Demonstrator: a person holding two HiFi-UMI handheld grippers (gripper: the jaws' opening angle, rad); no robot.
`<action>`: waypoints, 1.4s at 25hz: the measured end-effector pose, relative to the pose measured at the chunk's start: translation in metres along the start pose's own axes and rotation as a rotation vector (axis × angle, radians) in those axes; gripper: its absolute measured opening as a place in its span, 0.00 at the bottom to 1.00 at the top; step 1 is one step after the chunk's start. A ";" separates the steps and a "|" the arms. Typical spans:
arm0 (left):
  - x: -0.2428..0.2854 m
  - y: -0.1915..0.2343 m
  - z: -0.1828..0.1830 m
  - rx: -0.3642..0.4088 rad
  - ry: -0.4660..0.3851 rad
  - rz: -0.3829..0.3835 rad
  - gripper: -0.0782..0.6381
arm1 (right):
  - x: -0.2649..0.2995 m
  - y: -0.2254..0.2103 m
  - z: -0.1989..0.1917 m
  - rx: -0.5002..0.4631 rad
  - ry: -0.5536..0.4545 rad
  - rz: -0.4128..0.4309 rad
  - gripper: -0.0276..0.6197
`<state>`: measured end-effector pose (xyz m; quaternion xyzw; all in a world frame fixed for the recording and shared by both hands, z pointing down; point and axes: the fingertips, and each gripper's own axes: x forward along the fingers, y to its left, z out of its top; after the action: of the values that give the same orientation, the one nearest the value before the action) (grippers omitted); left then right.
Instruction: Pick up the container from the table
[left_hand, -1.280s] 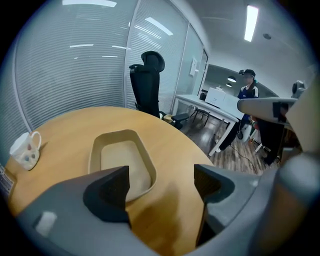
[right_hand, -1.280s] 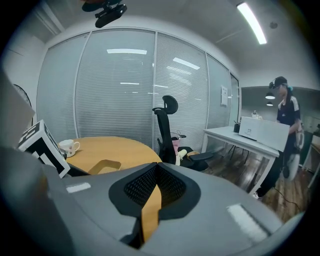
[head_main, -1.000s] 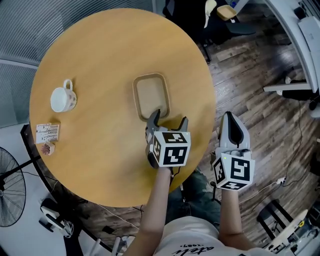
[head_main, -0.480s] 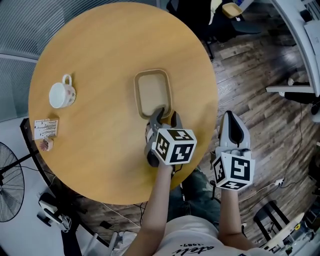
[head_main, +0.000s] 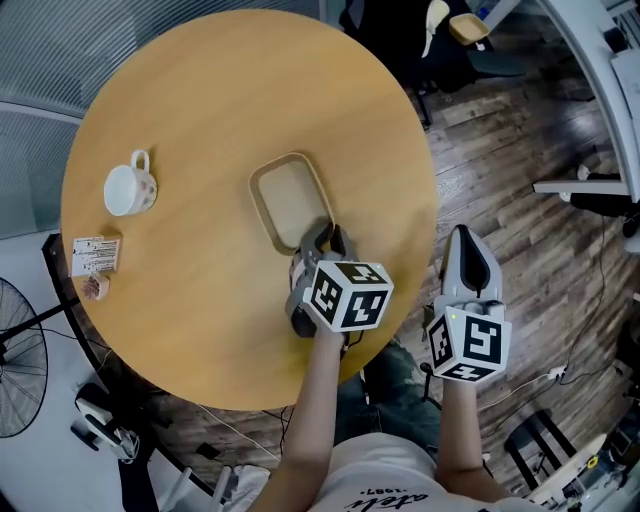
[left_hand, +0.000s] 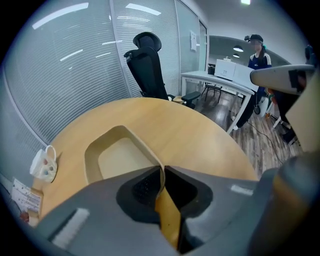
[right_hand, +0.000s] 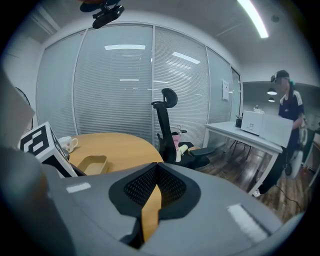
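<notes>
One cup (head_main: 128, 190) well apart from container (head_main: 288, 202)

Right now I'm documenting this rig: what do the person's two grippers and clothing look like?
The left grey two-jaw gripper and right grey two-jaw gripper match: grey tongs with black dimpled pads, each carrying a white cube of black square markers. The person wears a white printed T-shirt.

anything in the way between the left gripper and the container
Nothing visible. The left gripper is shut on the container's near rim, so no gap is left between them. The cup sits far off to the left.
</notes>
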<state>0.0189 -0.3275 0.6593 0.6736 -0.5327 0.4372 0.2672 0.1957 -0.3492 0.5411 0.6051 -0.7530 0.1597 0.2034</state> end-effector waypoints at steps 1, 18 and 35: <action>-0.001 0.001 -0.001 -0.006 0.001 0.000 0.15 | -0.001 0.000 0.001 0.000 -0.002 0.001 0.09; -0.059 0.041 0.004 -0.101 -0.104 0.079 0.15 | -0.016 0.016 0.046 -0.001 -0.105 0.058 0.09; -0.184 0.105 0.026 -0.246 -0.340 0.282 0.15 | -0.060 0.043 0.125 -0.080 -0.294 0.138 0.09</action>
<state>-0.0818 -0.2906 0.4751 0.6188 -0.7081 0.2823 0.1899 0.1506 -0.3502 0.4031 0.5603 -0.8201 0.0533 0.1035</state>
